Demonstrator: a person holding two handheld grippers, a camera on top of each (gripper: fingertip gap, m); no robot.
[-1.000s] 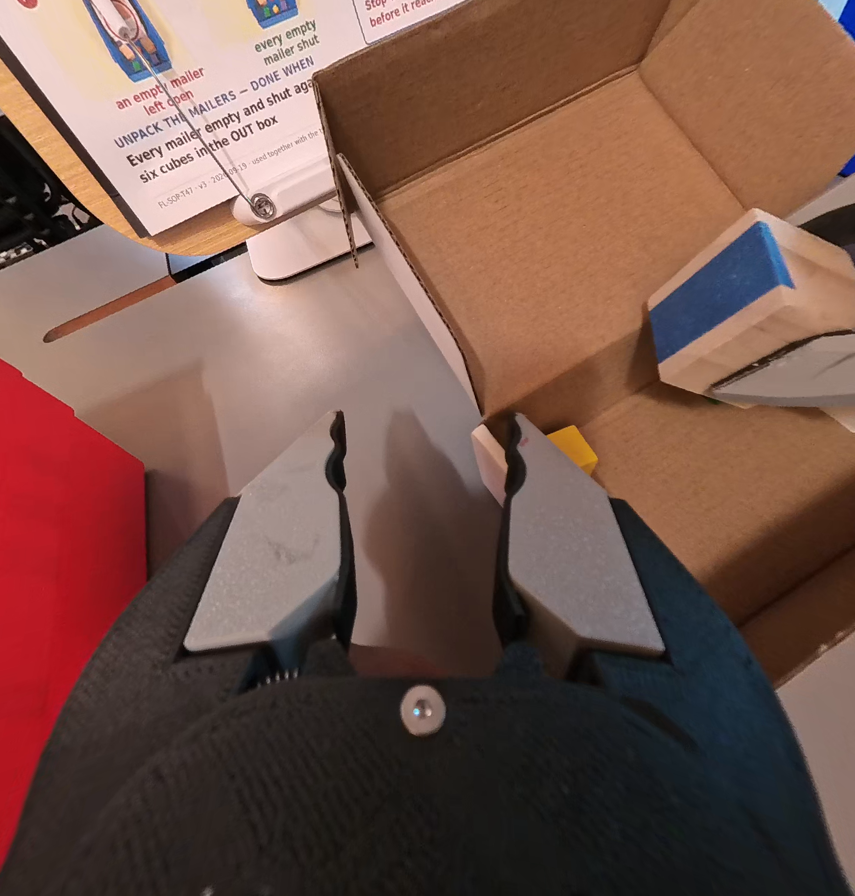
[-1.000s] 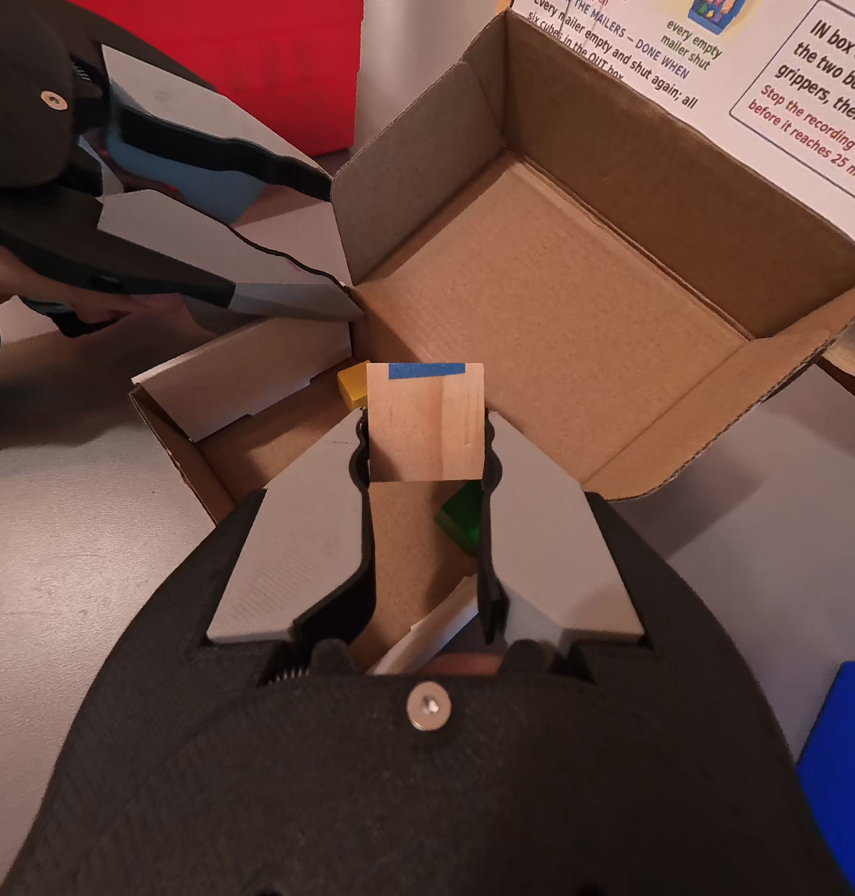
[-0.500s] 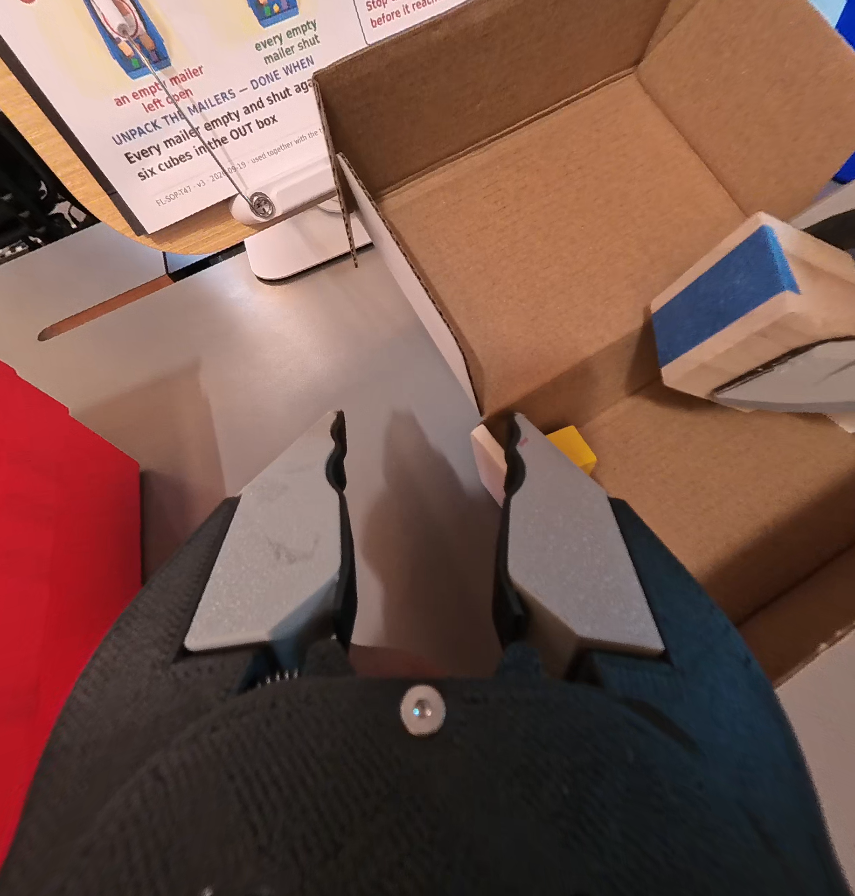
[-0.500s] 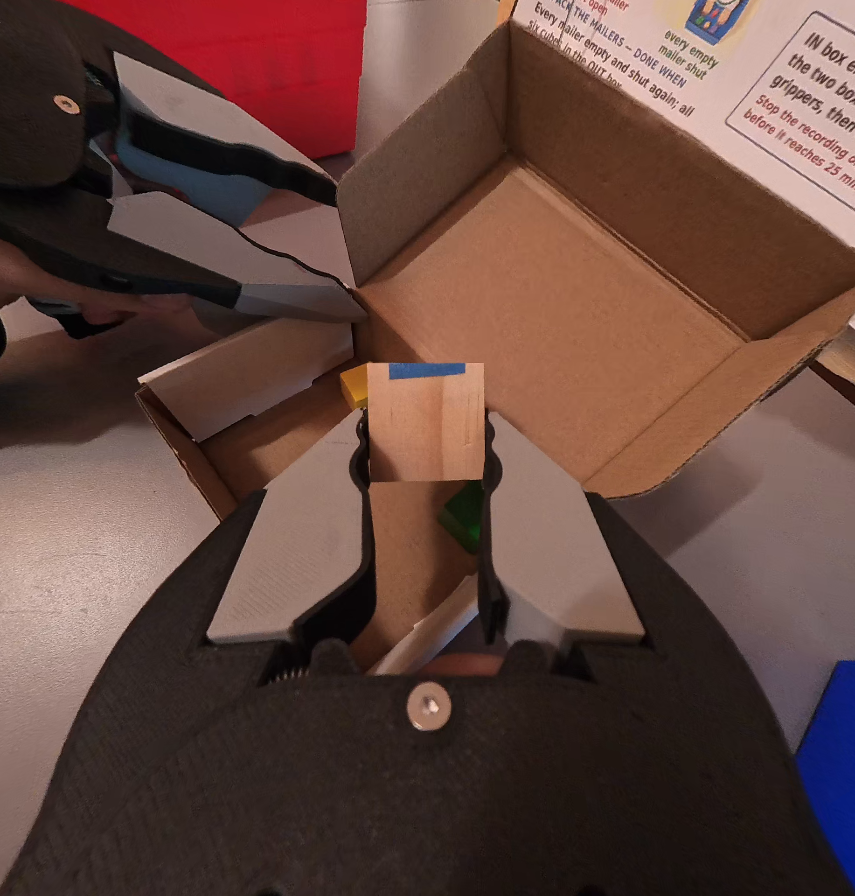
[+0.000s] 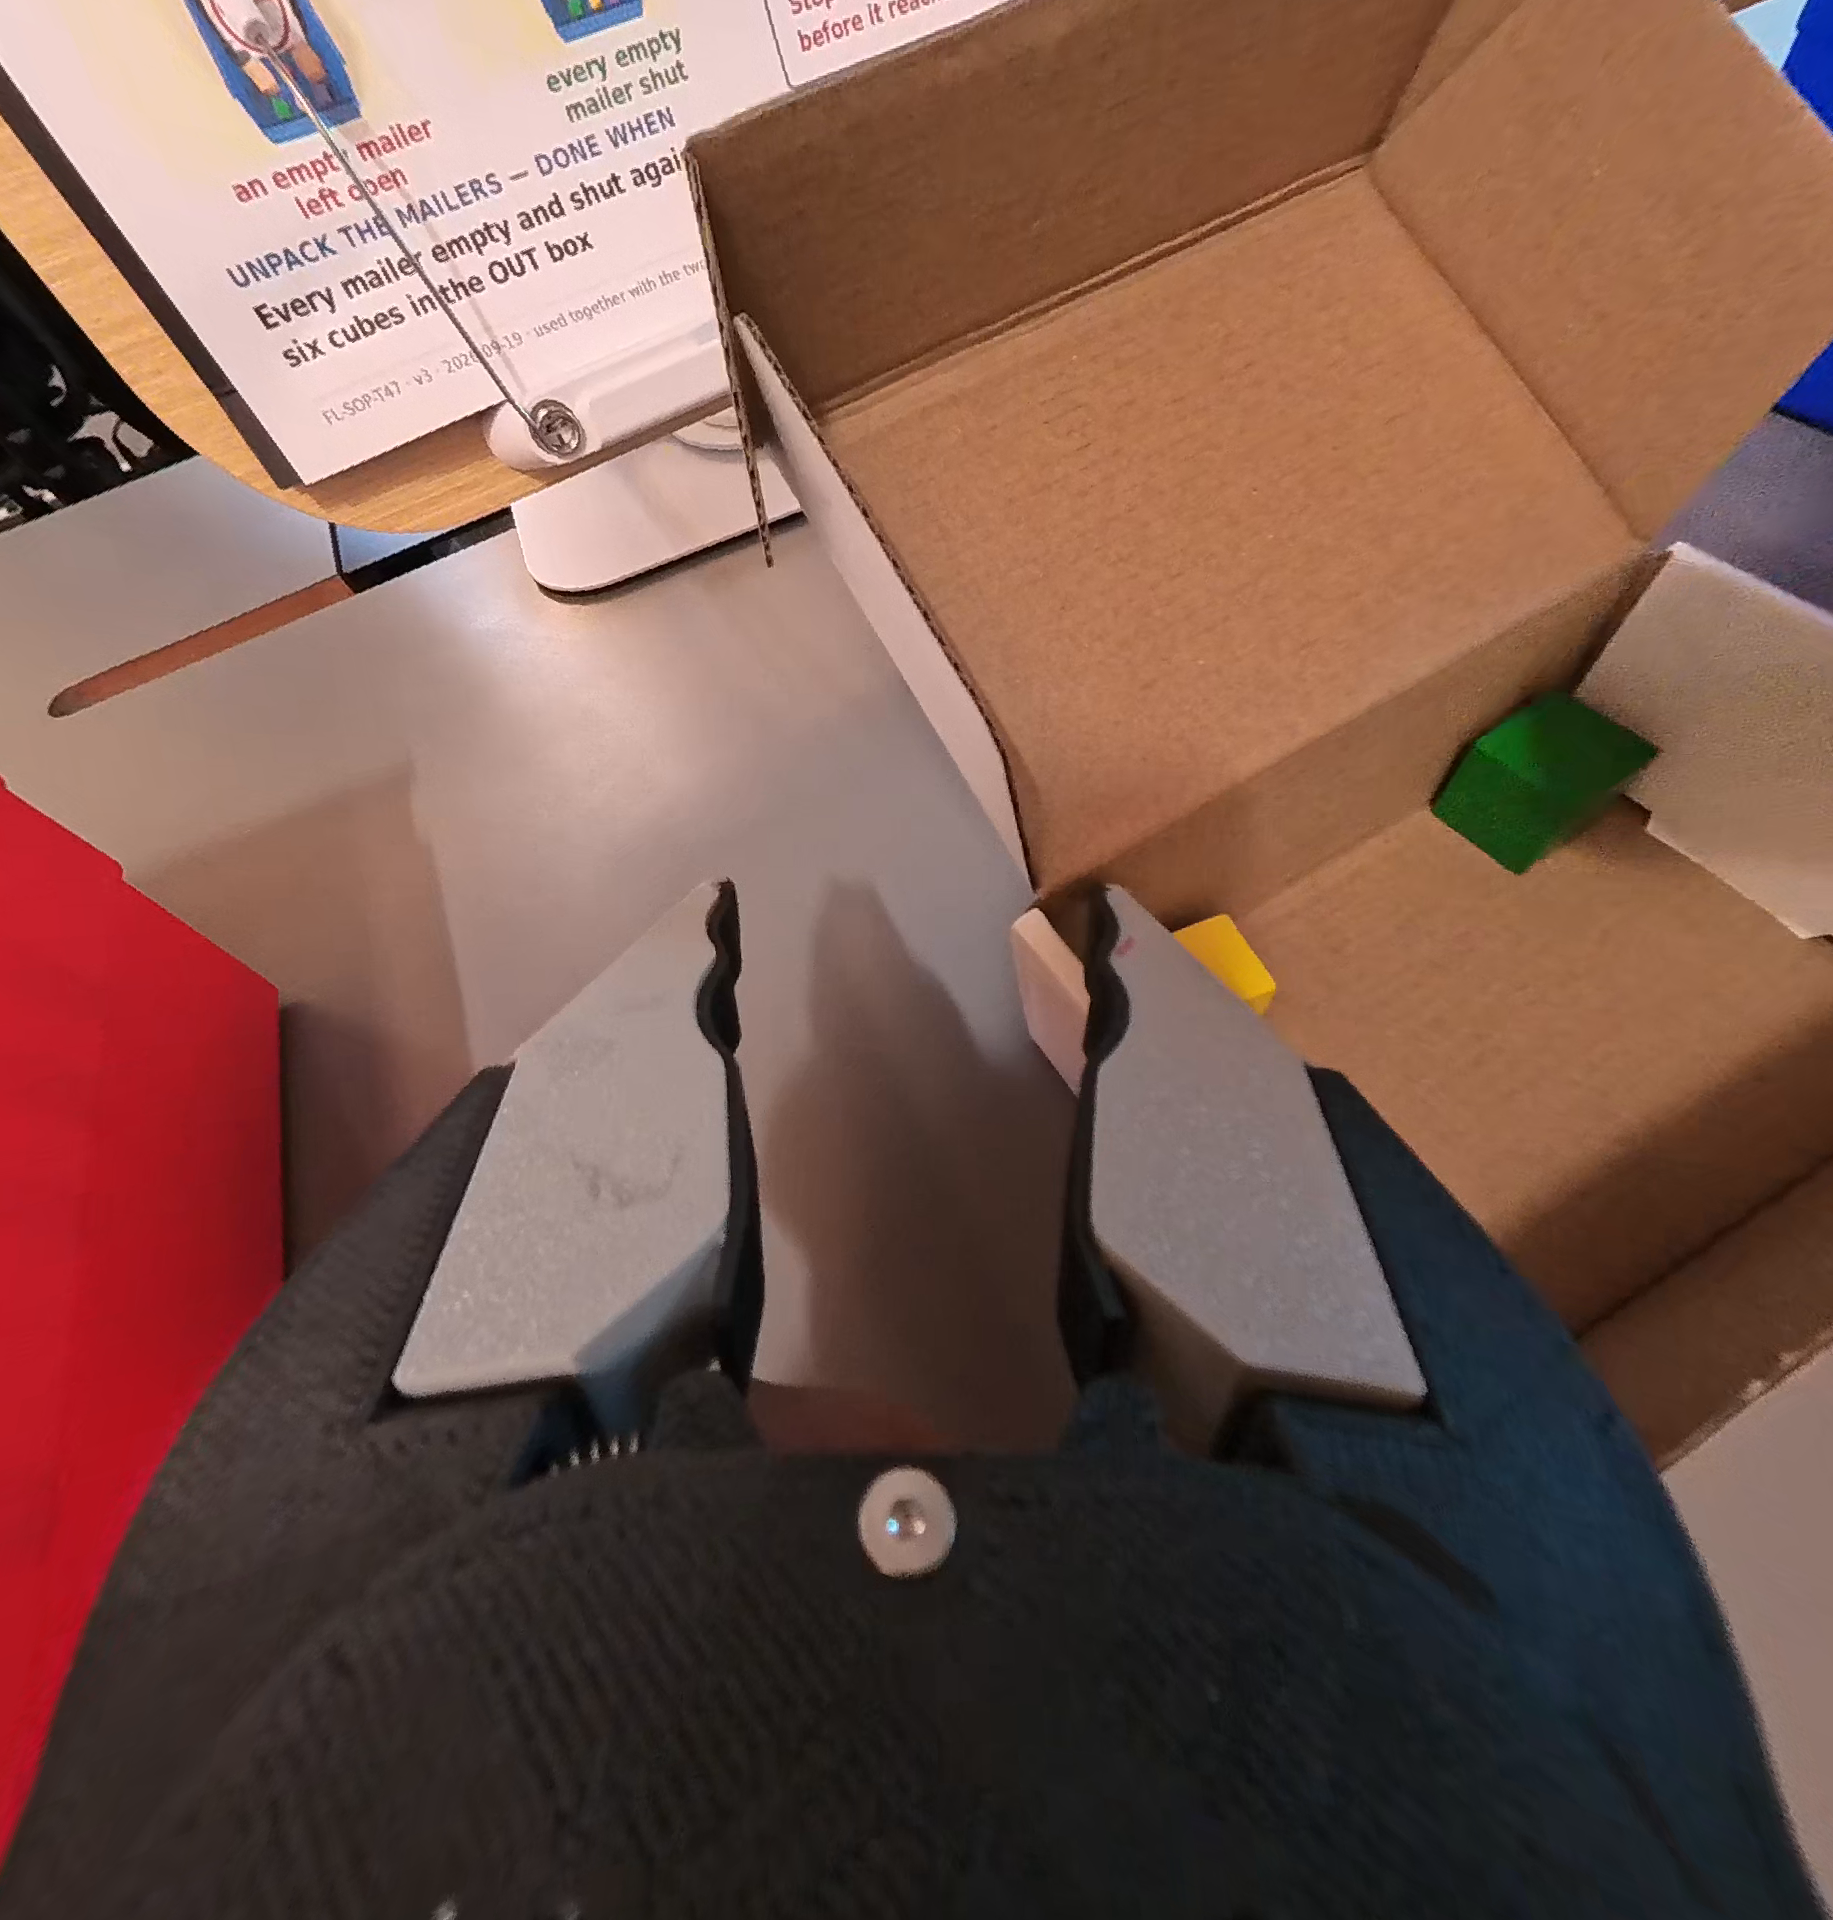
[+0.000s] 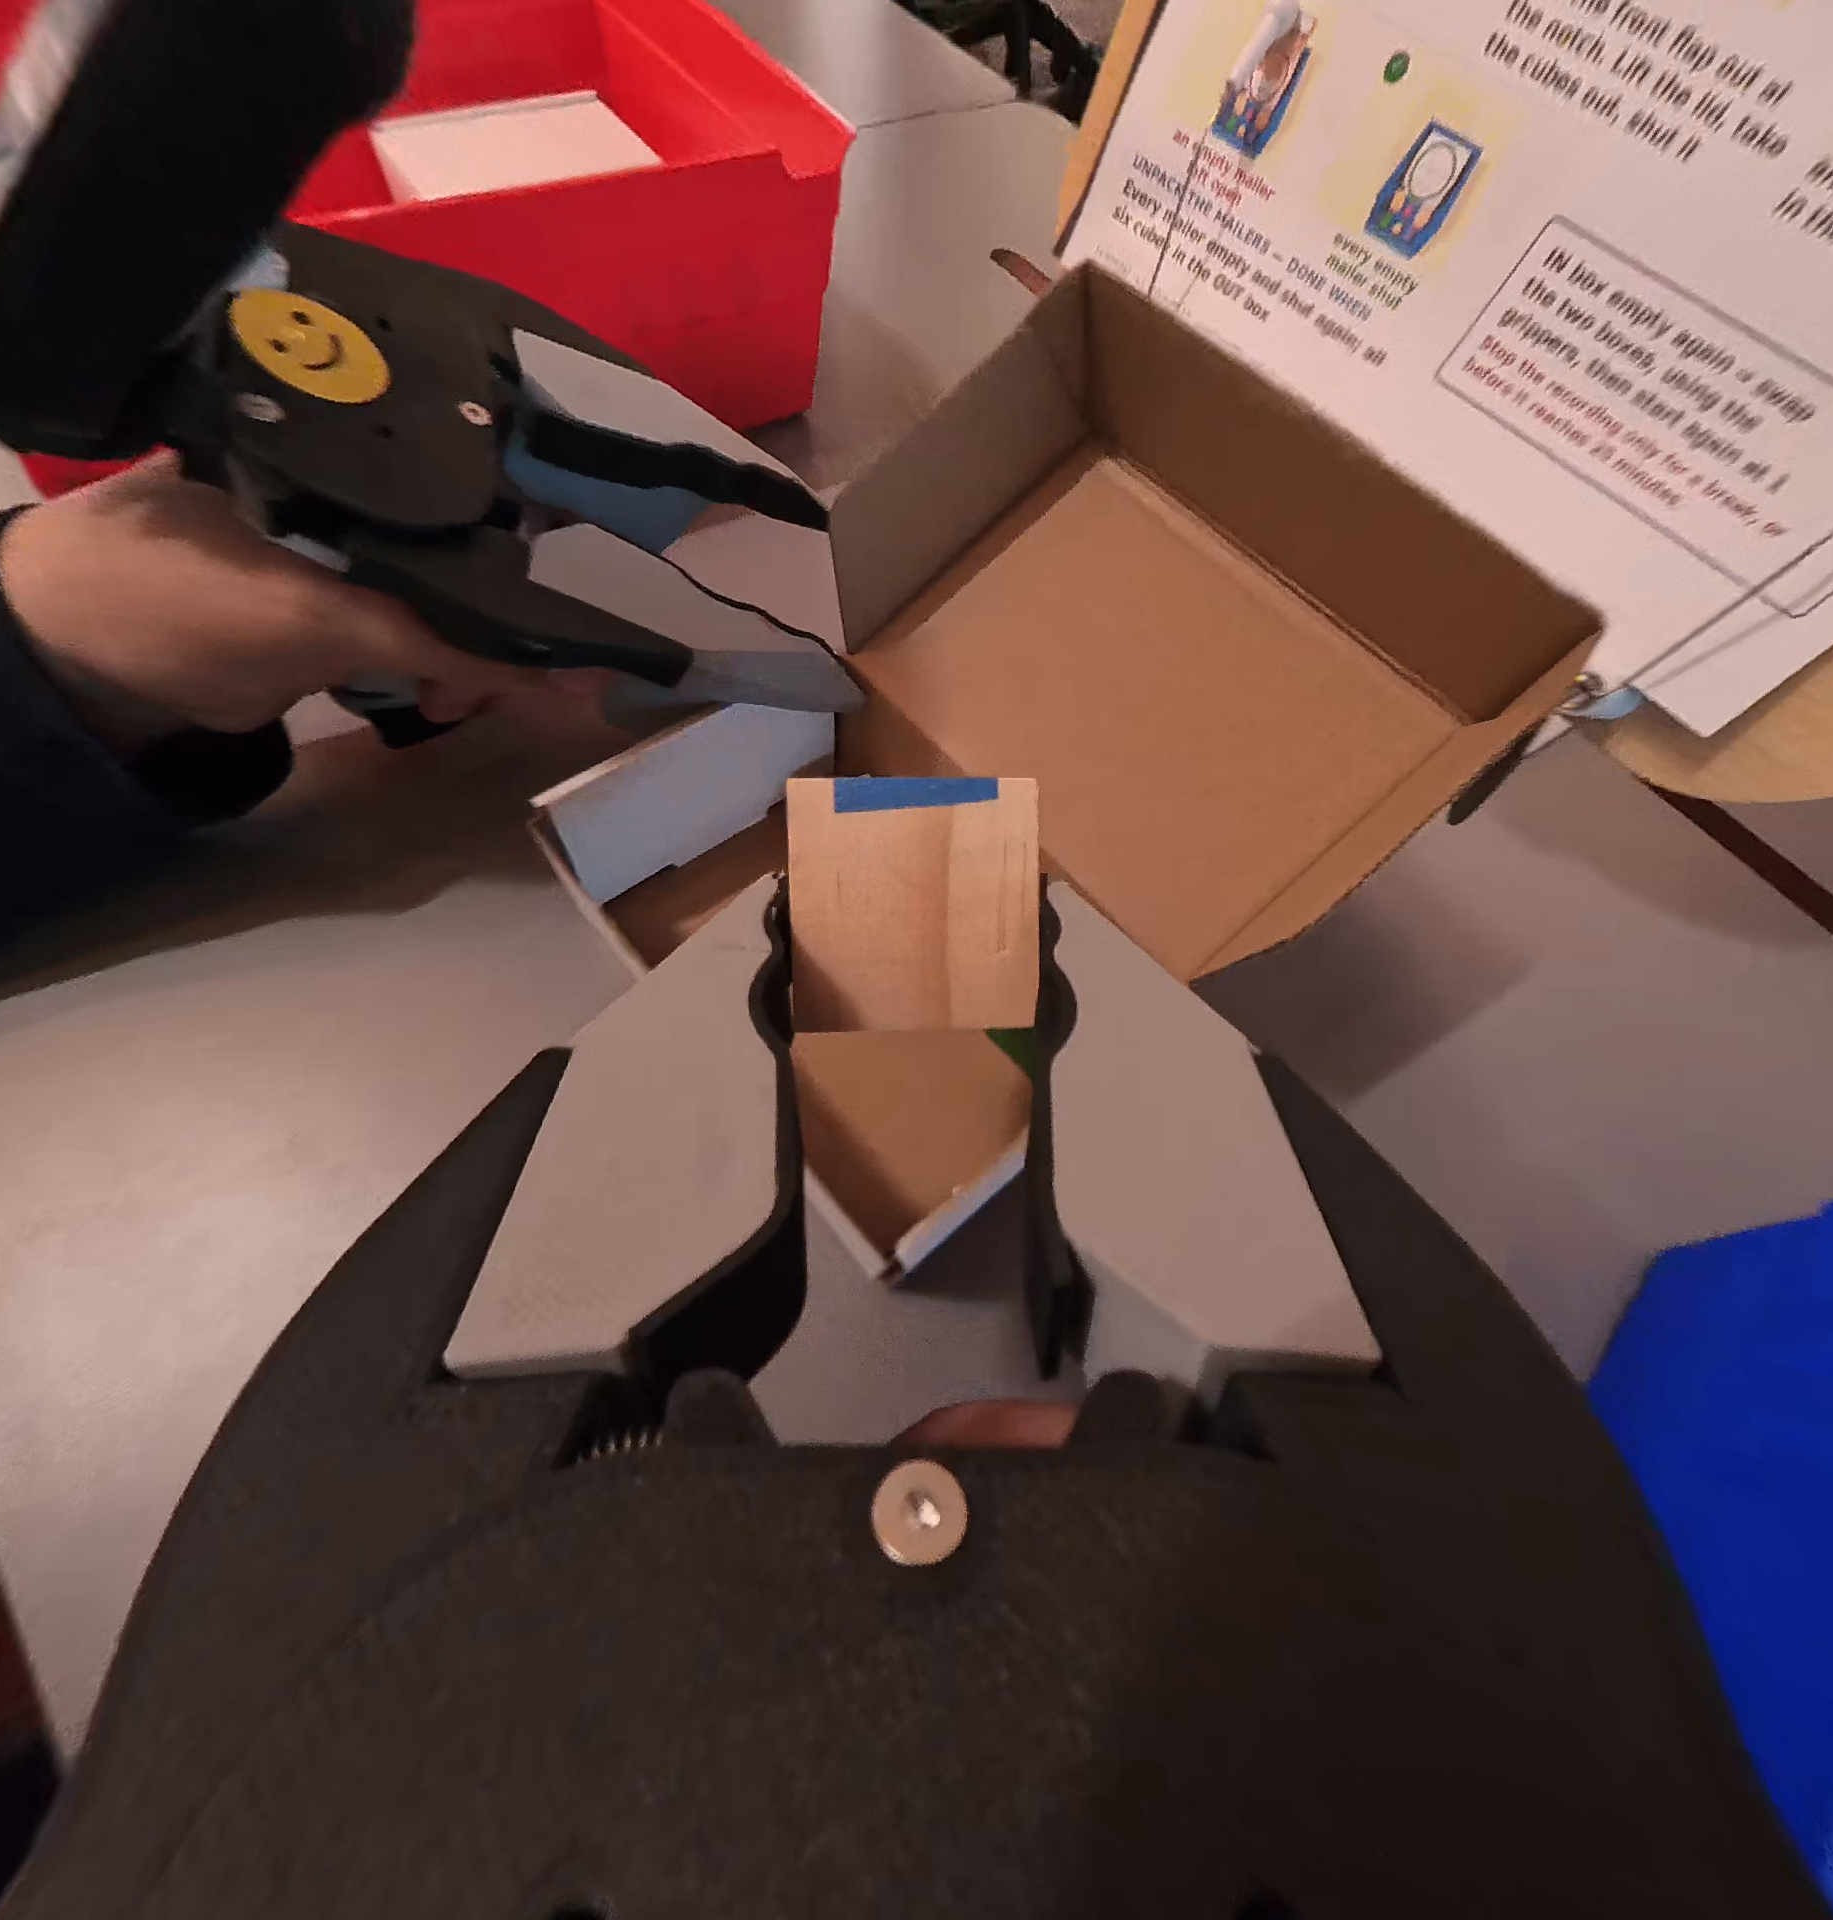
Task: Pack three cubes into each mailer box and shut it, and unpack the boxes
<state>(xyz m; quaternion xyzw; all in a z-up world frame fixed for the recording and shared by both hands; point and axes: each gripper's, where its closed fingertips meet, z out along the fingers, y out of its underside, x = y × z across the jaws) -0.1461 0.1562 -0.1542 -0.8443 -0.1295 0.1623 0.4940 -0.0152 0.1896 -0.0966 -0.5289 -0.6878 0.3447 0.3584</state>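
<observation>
My right gripper (image 6: 912, 935) is shut on a wooden cube with a blue face (image 6: 912, 894) and holds it above the near part of the open cardboard mailer box (image 6: 1203, 675). A green cube (image 5: 1535, 779) and a yellow cube (image 5: 1224, 966) lie inside the box (image 5: 1514, 1039); only a green sliver (image 6: 1011, 1044) shows in the right wrist view. My left gripper (image 5: 912, 925) is open at the box's left corner, its right finger against the white side wall (image 5: 1047, 987). It also shows in the right wrist view (image 6: 829, 597), held by a hand.
A red bin (image 6: 631, 239) holding a white box (image 6: 507, 156) stands at the left, and shows in the left wrist view (image 5: 81, 1091). A blue bin (image 6: 1743, 1507) is at the right. An instruction sheet on a white stand (image 5: 621, 499) stands behind the mailer.
My right gripper has lifted and drawn back with the blue-faced cube, leaving the left wrist view and uncovering the green cube. The left gripper has stayed put.
</observation>
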